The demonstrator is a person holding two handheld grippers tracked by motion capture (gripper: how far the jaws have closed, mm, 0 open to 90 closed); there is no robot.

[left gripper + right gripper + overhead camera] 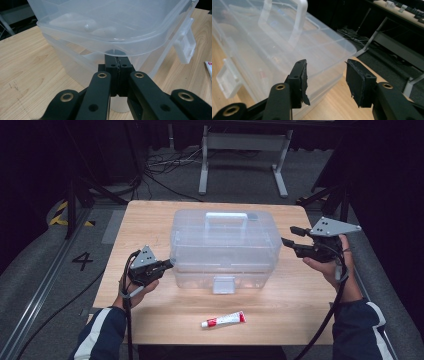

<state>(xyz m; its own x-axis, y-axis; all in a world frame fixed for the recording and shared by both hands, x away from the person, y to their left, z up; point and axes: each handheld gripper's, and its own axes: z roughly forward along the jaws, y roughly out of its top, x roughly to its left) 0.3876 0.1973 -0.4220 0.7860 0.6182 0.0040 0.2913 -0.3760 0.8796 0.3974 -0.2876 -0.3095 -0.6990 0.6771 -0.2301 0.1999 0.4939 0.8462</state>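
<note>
Translucent plastic storage box (225, 247) with carry handle (227, 217) stands mid-table, lid on. Left gripper (167, 265), jaws closed with nothing between them, tips under the box's left lid rim. Right gripper (289, 236), jaws parted and empty, just beside the box's right end. Tube (223, 320) lies near the table's (150, 220) front edge.

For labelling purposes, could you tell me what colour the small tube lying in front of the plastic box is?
The tube is white with red, clearest in the high view.
</note>
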